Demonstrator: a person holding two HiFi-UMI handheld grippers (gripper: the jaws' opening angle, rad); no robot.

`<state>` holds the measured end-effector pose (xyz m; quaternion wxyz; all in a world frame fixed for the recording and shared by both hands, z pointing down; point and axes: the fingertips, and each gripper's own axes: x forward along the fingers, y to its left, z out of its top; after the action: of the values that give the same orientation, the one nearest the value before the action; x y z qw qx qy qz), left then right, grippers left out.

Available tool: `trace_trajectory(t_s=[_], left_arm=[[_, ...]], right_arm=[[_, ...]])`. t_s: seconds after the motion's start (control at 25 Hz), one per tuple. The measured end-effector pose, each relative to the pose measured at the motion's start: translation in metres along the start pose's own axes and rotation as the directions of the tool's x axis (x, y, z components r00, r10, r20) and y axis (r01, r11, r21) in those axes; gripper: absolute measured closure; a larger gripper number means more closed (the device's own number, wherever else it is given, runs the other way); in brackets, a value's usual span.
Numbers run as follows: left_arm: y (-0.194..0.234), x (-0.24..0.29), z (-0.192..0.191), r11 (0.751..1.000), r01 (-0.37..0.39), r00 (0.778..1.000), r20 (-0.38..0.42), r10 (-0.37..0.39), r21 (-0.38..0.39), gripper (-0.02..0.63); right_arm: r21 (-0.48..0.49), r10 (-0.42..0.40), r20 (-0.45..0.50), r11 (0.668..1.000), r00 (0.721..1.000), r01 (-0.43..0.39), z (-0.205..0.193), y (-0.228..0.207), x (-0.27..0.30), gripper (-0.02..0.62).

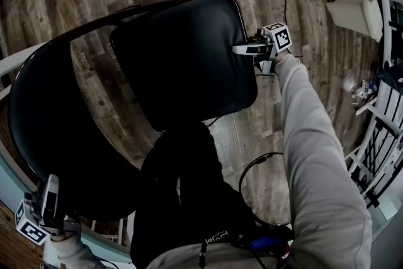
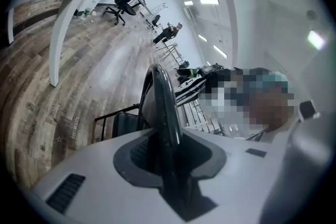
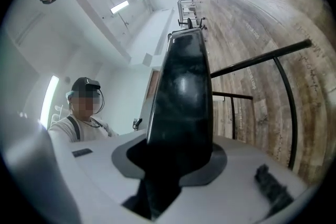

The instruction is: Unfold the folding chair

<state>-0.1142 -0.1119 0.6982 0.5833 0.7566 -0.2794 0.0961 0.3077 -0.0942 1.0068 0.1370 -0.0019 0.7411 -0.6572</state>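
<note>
The black folding chair stands just in front of me on the wood floor. Its padded seat point(image 1: 189, 60) fills the middle of the head view and its backrest point(image 1: 56, 129) curves down the left. My right gripper point(image 1: 244, 49) is shut on the seat's right edge; the seat point(image 3: 181, 92) fills the space between its jaws point(image 3: 173, 165). My left gripper point(image 1: 49, 187) sits at the backrest's lower edge. In the left gripper view the thin backrest rim point(image 2: 163, 102) runs between the jaws point(image 2: 173, 165), with a dark gap beside it, so they stand open around it. The black leg tubes point(image 3: 262, 57) spread out beyond the seat.
A white railing point(image 1: 378, 135) runs down the right side, with a pale box point(image 1: 359, 12) near it. A black cable point(image 1: 252, 167) loops on the floor by my legs. A white table leg point(image 2: 58, 34) and an office chair point(image 2: 126, 0) stand farther off.
</note>
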Motion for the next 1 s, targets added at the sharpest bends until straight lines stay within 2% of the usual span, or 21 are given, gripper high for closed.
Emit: trace_trajectory(t_s=[0.2, 0.4, 0.56, 0.68, 0.76, 0.88, 1.0], left_arm=[[-0.016, 0.016, -0.007, 0.998, -0.049, 0.999, 0.010, 0.049, -0.046, 0.497], [-0.045, 0.056, -0.009, 1.000, -0.005, 1.000, -0.031, 0.005, -0.001, 0.476], [-0.049, 0.062, -0.008, 1.000, 0.021, 1.000, -0.006, -0.021, -0.022, 0.471], [-0.050, 0.065, -0.007, 1.000, 0.021, 1.000, -0.014, -0.021, 0.015, 0.469], [-0.051, 0.064, -0.006, 0.998, 0.002, 1.000, -0.027, -0.001, 0.064, 0.469], [-0.054, 0.062, -0.005, 0.988, -0.036, 0.998, -0.048, 0.044, 0.152, 0.471], [-0.057, 0.059, -0.004, 0.968, -0.074, 0.994, -0.066, 0.092, 0.241, 0.471]], right_arm=[[0.019, 0.024, 0.021, 1.000, 0.999, -0.025, -0.017, -0.012, -0.020, 0.469], [0.014, 0.047, 0.056, 0.999, 0.997, -0.048, -0.022, -0.030, -0.046, 0.465], [-0.019, 0.122, 0.101, 0.993, 0.987, -0.120, -0.026, -0.032, -0.053, 0.465], [-0.034, 0.156, 0.109, 0.988, 0.982, -0.154, -0.023, -0.029, -0.061, 0.463], [0.005, 0.135, 0.049, 0.991, 0.990, -0.136, -0.031, -0.027, -0.067, 0.458], [0.075, 0.072, -0.048, 0.995, 0.996, -0.068, -0.047, -0.030, -0.075, 0.441], [0.093, -0.025, -0.027, 0.995, 0.999, 0.027, -0.058, -0.033, -0.091, 0.405]])
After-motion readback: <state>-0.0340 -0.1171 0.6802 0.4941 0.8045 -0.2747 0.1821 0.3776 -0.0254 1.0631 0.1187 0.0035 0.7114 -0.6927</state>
